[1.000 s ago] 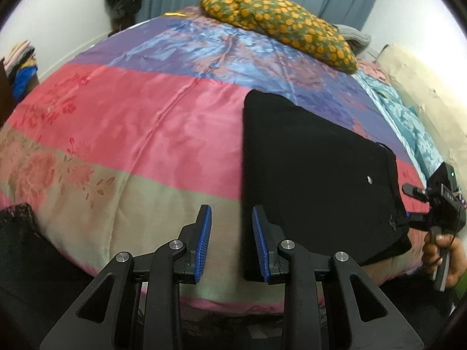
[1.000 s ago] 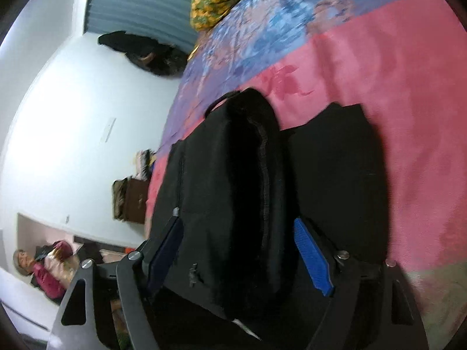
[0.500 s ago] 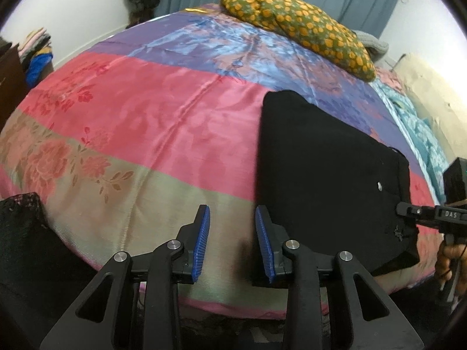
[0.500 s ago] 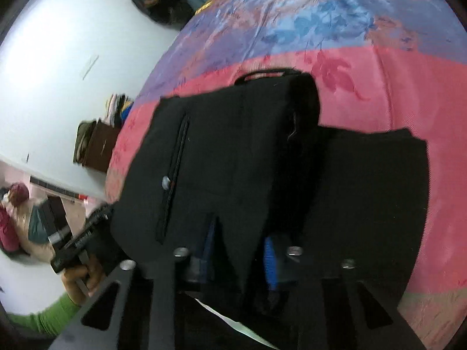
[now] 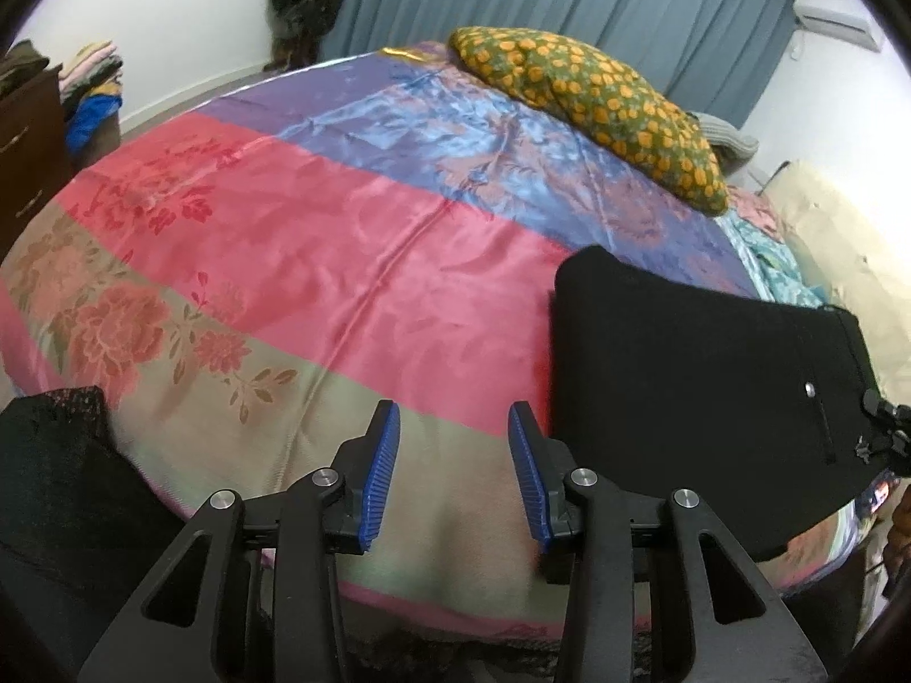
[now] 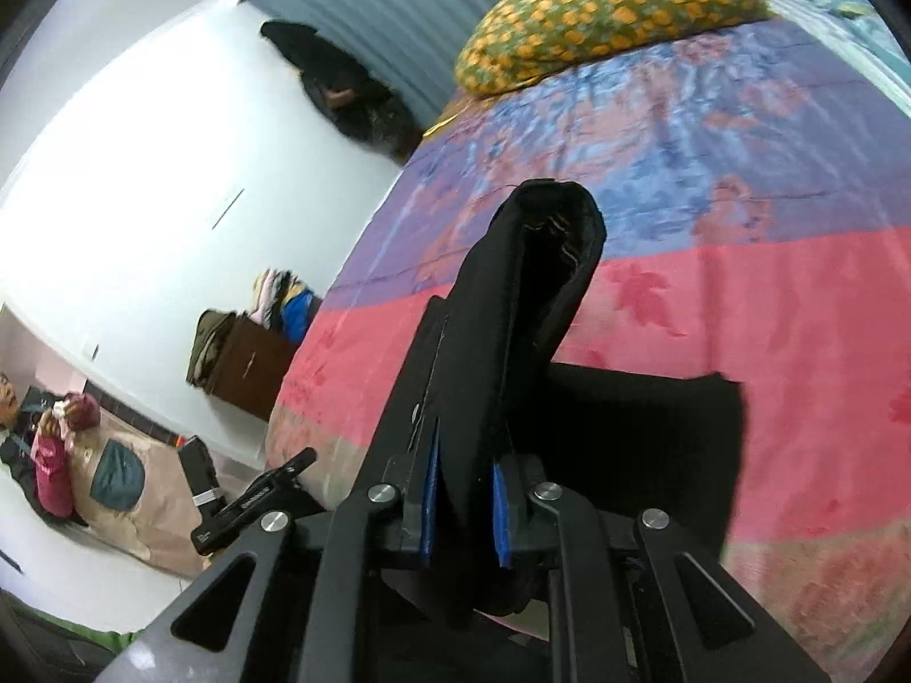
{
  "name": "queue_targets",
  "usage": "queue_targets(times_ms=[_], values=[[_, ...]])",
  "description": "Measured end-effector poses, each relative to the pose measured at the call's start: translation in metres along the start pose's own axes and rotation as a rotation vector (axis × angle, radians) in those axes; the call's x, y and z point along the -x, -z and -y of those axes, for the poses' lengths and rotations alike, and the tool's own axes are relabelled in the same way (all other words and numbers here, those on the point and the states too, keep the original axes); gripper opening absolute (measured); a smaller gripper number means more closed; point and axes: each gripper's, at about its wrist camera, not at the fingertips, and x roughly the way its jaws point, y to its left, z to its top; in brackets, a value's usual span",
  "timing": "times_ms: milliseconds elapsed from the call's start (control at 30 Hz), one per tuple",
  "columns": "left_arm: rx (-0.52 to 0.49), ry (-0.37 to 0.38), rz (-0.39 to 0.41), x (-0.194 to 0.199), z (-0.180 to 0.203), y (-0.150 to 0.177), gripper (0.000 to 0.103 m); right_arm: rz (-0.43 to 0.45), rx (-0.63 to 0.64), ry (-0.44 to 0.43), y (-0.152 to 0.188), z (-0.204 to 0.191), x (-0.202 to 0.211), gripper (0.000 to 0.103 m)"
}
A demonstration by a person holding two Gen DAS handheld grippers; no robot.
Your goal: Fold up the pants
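Folded black fabric pants (image 5: 700, 398) lie on the right part of the striped pink, blue and beige satin bedspread (image 5: 319, 284), near its front edge. Left gripper (image 5: 454, 478): blue-padded fingers apart, nothing between them, hovering over the beige stripe just left of the pants. Right gripper (image 6: 462, 506): clamped on a raised fold of the pants. Green pillow with orange spots (image 5: 586, 108) sits at the far end.

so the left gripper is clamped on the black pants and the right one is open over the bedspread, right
Sides are swapped. The right wrist view shows the right gripper clamped on the black pants; the left wrist view shows the left gripper with jaws open over the bedspread.
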Motion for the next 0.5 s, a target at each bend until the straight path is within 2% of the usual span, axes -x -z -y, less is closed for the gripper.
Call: queue_targets(times_ms=[167,233,267,333,400,433,500], values=[[-0.063,0.017,0.0,0.0,0.017,0.004,0.043,-0.005,-0.103,0.073,0.024,0.047,0.011,0.016],[-0.101,0.024,-0.006,-0.001,0.027,0.007,0.046,-0.034,-0.14,0.135,0.039,0.067,0.003,0.016],[-0.125,0.03,-0.013,-0.003,0.034,0.009,0.046,-0.078,-0.141,0.196,0.051,0.079,-0.01,0.017],[-0.167,0.042,-0.028,-0.005,0.046,0.013,0.046,-0.078,-0.145,0.235,0.064,0.092,-0.021,0.023],[-0.217,0.057,-0.035,-0.004,0.061,0.017,0.046,-0.04,-0.189,0.215,0.065,0.096,-0.016,0.032],[-0.234,0.063,-0.031,-0.001,0.066,0.019,0.046,-0.032,-0.201,0.223,0.062,0.096,-0.011,0.041],[-0.276,0.076,-0.015,0.003,0.078,0.02,0.046,-0.021,-0.156,0.278,0.055,0.089,0.0,0.043]])
